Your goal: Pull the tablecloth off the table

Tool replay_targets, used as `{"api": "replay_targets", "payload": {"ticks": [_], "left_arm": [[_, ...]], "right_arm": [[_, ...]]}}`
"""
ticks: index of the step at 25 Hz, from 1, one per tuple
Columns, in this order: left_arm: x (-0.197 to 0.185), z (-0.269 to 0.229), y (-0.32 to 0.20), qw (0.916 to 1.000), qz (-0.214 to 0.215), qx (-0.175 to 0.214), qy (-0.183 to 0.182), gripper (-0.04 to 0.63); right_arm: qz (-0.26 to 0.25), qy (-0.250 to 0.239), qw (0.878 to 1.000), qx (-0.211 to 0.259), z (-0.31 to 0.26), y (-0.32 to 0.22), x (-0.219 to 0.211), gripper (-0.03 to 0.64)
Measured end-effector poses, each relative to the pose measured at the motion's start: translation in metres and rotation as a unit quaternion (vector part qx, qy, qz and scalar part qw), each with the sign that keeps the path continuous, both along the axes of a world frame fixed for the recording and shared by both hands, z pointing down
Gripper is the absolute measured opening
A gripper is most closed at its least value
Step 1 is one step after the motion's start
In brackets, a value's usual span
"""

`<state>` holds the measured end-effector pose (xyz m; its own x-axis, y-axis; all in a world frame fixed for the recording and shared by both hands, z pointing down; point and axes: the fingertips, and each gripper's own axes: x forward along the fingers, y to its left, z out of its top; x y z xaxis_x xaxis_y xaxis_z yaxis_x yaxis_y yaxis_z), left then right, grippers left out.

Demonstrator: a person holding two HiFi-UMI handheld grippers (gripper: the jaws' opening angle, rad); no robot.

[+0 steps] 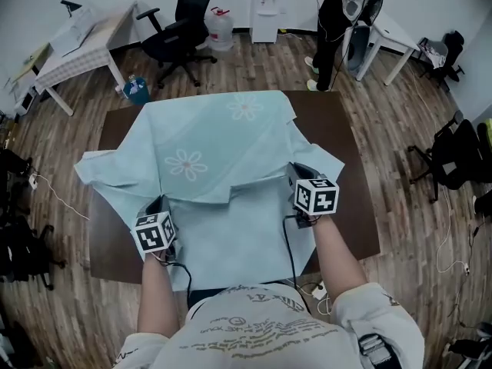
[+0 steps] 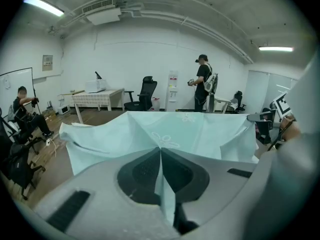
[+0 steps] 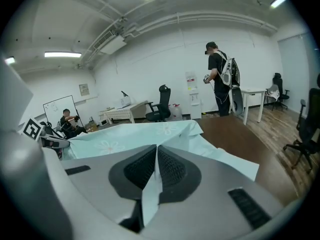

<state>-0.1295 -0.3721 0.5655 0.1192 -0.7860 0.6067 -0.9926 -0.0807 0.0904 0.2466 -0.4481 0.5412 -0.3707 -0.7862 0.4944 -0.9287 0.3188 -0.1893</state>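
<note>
A pale blue tablecloth [image 1: 223,160] with white flowers lies rumpled over the dark brown table [image 1: 338,129], its near part lifted and folded. My left gripper [image 1: 160,206] is shut on the cloth's near left edge; in the left gripper view the fabric [image 2: 162,184] is pinched between the dark pads [image 2: 145,171]. My right gripper [image 1: 301,174] is shut on the near right edge, with the tablecloth [image 3: 150,191] squeezed between its pads [image 3: 172,169]. The tablecloth [image 2: 200,134] stretches away from both grippers toward the far side, where it still rests on the tabletop.
A black office chair [image 1: 181,29], a water jug [image 1: 221,28] and a checked-cloth table [image 1: 77,44] stand beyond the table. A person [image 1: 334,21] stands at the far right by a white desk [image 1: 392,37]. Cables [image 1: 450,237] lie on the wooden floor.
</note>
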Motion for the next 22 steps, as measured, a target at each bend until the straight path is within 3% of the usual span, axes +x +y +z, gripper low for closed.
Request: {"api": "replay_targets", "payload": {"ticks": [5, 8, 18, 22], "left_arm": [[0.028, -0.048, 0.024, 0.9967, 0.053, 0.057, -0.025, 0.011], [0.034, -0.078, 0.035, 0.9937, 0.068, 0.087, -0.015, 0.011], [0.029, -0.159, 0.09, 0.9794, 0.093, 0.177, 0.026, 0.011], [0.038, -0.18, 0.108, 0.9703, 0.12, 0.21, 0.004, 0.011]], "right_arm": [[0.006, -0.025, 0.999, 0.048, -0.045, 0.037, -0.011, 0.015], [0.006, -0.038, 0.996, 0.078, -0.073, 0.057, -0.024, 0.015], [0.035, 0.0, 0.975, 0.218, -0.169, 0.146, -0.064, 0.015], [0.054, -0.009, 0.969, 0.239, -0.186, 0.176, -0.072, 0.015]]}}
